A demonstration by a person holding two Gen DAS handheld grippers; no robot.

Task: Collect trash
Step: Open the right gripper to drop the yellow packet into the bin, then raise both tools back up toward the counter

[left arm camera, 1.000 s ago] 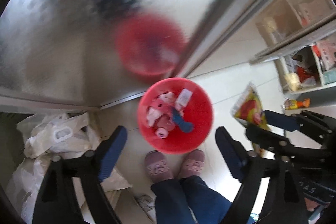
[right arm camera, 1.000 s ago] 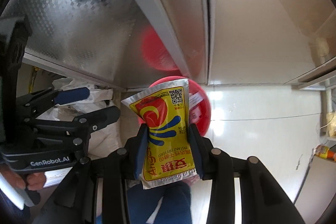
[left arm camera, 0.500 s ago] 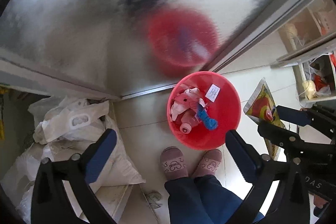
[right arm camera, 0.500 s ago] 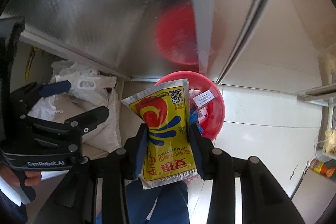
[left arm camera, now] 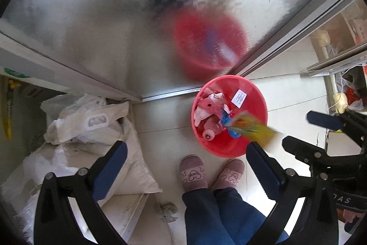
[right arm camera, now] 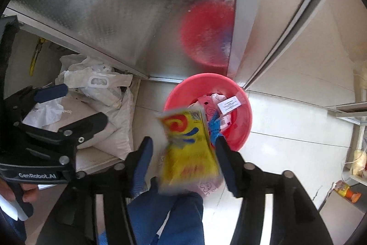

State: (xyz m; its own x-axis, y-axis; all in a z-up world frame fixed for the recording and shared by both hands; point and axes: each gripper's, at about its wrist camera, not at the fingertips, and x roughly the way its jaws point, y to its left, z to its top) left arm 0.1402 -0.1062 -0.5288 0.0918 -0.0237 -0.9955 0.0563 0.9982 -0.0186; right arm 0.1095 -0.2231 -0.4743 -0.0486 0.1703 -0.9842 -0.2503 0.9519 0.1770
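Observation:
A red basin (left arm camera: 258, 93) stands on the tiled floor, holding pink wrappers, a white label, a pink bottle and a blue scrap. The yellow yeast packet (right arm camera: 190, 148) hangs blurred and tilted between the pads of my right gripper (right arm camera: 183, 144), whose jaws are opening; the pads no longer press on it. From the left wrist view the packet (left arm camera: 252, 128) streaks above the basin's right side. The basin (right arm camera: 245, 111) lies just beyond the right gripper. My left gripper (left arm camera: 185, 147) is wide open and empty, to the left of the right gripper (left arm camera: 305, 130).
A person's two slippers (left arm camera: 192, 173) and blue trouser legs stand just in front of the basin. White sacks (left arm camera: 91, 121) are piled at the left. A patterned metal door (left arm camera: 114, 26) behind reflects the basin. Shelves (left arm camera: 339, 56) with bags stand at the right.
The right jaws have spread and the yellow packet, gripped upright before, has slipped loose and tilted toward the basin. The left jaws widened and both hands drifted sideways.

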